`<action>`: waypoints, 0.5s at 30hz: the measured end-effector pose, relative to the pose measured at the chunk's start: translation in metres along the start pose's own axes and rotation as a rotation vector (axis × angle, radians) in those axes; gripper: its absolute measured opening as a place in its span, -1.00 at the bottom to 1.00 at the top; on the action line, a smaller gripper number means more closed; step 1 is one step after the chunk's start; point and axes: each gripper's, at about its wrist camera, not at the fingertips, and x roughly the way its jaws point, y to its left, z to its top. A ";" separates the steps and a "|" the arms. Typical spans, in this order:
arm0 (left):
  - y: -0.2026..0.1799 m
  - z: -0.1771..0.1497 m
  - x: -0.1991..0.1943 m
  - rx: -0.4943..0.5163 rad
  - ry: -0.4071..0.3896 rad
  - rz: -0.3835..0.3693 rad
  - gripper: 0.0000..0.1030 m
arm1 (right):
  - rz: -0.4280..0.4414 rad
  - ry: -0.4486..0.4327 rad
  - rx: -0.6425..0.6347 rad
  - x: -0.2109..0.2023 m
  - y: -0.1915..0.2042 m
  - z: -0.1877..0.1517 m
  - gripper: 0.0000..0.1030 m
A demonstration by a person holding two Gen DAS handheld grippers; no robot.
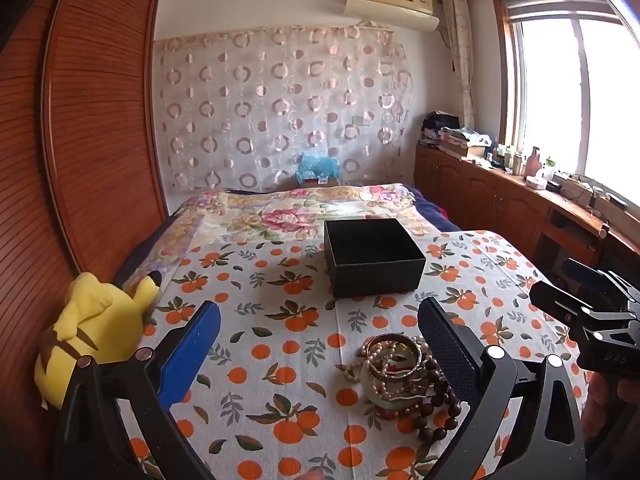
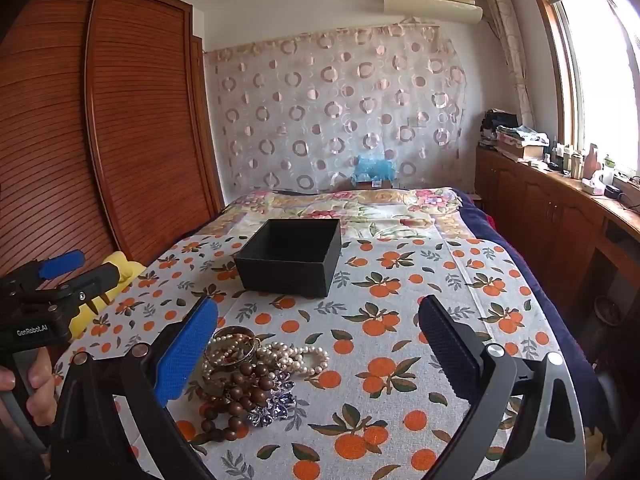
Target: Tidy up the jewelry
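A heap of jewelry (image 1: 400, 376) (image 2: 248, 372) lies on the orange-print cloth (image 1: 280, 340): pearl strands, a brown wooden bead bracelet, gold bangles and a silvery brooch. Behind it stands an open black box (image 1: 374, 256) (image 2: 290, 256) with nothing visible inside. My left gripper (image 1: 320, 304) is open, with the heap just inside its right finger. My right gripper (image 2: 318, 304) is open too, and the heap lies beside its blue left finger. Neither touches the jewelry. Each gripper also shows in the other's view: the right gripper (image 1: 554, 280) at the right edge, the left gripper (image 2: 96, 266) at the left edge.
A yellow plush toy (image 1: 92, 336) (image 2: 120, 272) rests at the cloth's left edge against a brown wardrobe (image 1: 100, 140). A floral quilt (image 1: 300, 208) covers the bed beyond the box. A wooden cabinet (image 1: 500, 200) with clutter runs under the window on the right.
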 end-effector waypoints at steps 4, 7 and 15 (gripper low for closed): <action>-0.001 0.000 0.000 0.001 -0.001 -0.002 0.85 | -0.003 -0.002 -0.005 0.000 0.000 0.000 0.95; 0.001 0.000 0.001 -0.002 -0.002 -0.003 0.85 | -0.004 -0.003 -0.005 -0.001 0.001 0.000 0.95; -0.001 0.001 -0.001 0.000 -0.007 0.000 0.85 | 0.000 -0.001 -0.002 0.000 0.001 0.000 0.95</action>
